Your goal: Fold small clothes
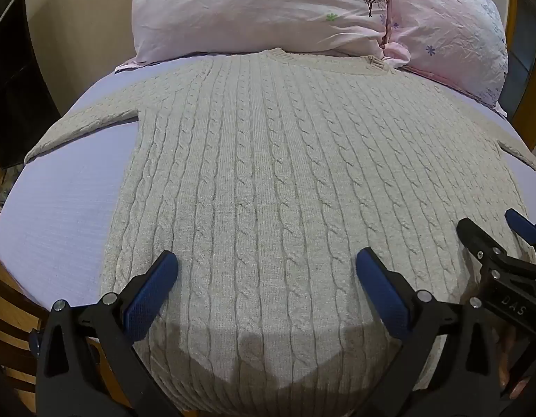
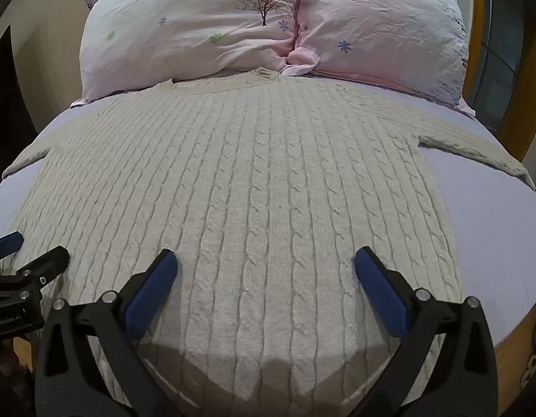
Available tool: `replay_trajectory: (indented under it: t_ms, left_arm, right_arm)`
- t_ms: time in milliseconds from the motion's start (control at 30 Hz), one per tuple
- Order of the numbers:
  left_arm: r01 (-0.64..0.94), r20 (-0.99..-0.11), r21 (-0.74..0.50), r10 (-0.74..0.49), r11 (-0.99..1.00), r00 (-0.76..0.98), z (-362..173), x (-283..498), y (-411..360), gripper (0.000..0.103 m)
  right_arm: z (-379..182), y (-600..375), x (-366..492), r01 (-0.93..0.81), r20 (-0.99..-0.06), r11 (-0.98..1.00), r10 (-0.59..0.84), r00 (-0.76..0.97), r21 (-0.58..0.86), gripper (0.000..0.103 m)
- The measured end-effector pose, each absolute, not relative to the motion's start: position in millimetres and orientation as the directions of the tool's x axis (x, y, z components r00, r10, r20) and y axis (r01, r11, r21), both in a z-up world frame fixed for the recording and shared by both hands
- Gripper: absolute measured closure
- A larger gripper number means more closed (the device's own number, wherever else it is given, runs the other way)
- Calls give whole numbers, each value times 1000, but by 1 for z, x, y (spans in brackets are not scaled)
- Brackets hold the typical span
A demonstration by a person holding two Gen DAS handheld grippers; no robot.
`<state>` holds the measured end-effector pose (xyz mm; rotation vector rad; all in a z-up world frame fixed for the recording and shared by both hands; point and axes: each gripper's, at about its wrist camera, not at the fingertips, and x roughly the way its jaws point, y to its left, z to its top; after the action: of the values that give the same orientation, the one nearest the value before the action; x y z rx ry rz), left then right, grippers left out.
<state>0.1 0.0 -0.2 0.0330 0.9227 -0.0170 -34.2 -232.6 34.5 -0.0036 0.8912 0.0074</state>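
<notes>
Bed with a pale lilac sheet point(image 1: 59, 208), two pink flowered pillows point(image 1: 268, 10) propped at the head, wooden frame showing at the edges. Dim indoor light; my tools throw shadows on the near knit.

The sweater point(image 1: 268, 173), a light grey cable-knit, lies flat and spread on the sheet, neckline point(image 2: 264, 74) just touching the pillows, hem toward me. Left sleeve point(image 1: 83, 125) runs out to the mattress edge; right sleeve point(image 2: 476, 156) does likewise on the other side. No fold anywhere that I can see: body open full width, both sleeves extended.

My left gripper point(image 1: 266, 267) hovers over the lower body near the hem, jaws spread wide, nothing between the blue pads. My right gripper point(image 2: 266, 264) sits beside it in the same posture, wide apart and empty. Each tool shows at the margin of the other's view, so they are close together.

Judgement: laying-out looks finished, folding proper not yet begun. Remaining, as I reckon it: sleeves brought in across the body, sides folded, then hem toward the collar.
</notes>
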Motion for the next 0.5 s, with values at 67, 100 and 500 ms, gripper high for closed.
replay_trajectory:
  t_ms: [67, 100, 500]
  left_arm:
    - [29, -797, 21, 0, 999, 604, 0, 0, 0, 1]
    - [29, -797, 22, 0, 999, 604, 0, 0, 0, 1]
    - [29, -796, 22, 0, 999, 606, 0, 0, 0, 1]
  right_arm:
    - [35, -233, -35, -7, -776, 1000, 7, 630, 3, 2]
    - [35, -233, -35, -7, -776, 1000, 7, 630, 3, 2]
    - [35, -233, -35, -7, -775, 1000, 6, 632, 2, 2]
